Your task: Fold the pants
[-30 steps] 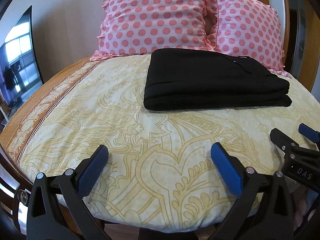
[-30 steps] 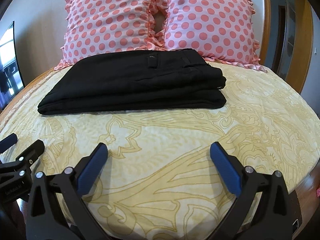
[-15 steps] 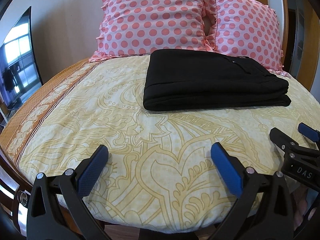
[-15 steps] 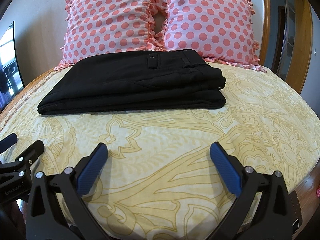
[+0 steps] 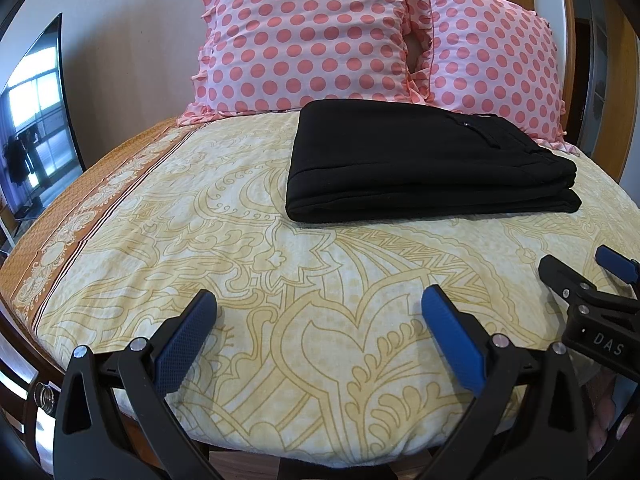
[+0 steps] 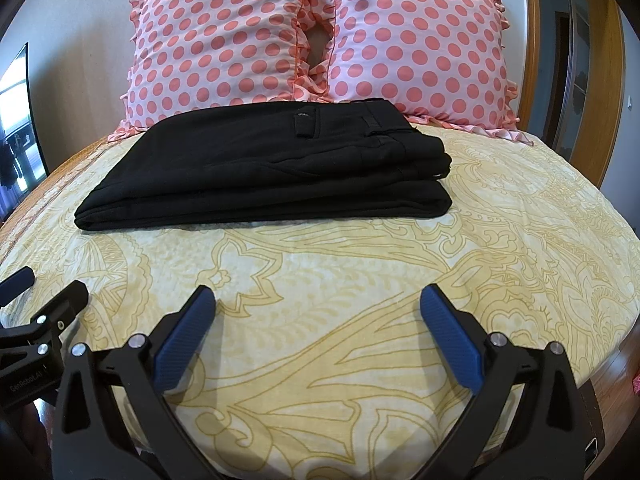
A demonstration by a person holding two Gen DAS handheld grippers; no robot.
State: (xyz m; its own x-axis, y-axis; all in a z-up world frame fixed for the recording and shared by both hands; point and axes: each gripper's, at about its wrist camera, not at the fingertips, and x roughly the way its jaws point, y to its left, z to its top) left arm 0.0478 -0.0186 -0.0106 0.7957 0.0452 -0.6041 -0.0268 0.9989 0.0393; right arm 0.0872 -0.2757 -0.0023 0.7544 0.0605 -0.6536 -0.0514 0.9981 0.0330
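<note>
Black pants (image 5: pixel 424 164) lie folded in a flat rectangular stack on the yellow patterned bedspread (image 5: pixel 224 248), close in front of the pillows. They also show in the right wrist view (image 6: pixel 272 172), waistband and belt loop on top. My left gripper (image 5: pixel 318 304) is open and empty, low over the near part of the bed, well short of the pants. My right gripper (image 6: pixel 318 300) is open and empty, beside the left one. Each gripper shows at the edge of the other's view, the right gripper (image 5: pixel 588 268) and the left gripper (image 6: pixel 52 288).
Two pink polka-dot pillows (image 6: pixel 320 36) lean against the wall behind the pants. A dark TV screen (image 5: pixel 36 120) stands at the left. A wooden door frame (image 6: pixel 600 80) is at the right. The bed's near edge and wooden frame (image 5: pixel 24 344) lie just under the grippers.
</note>
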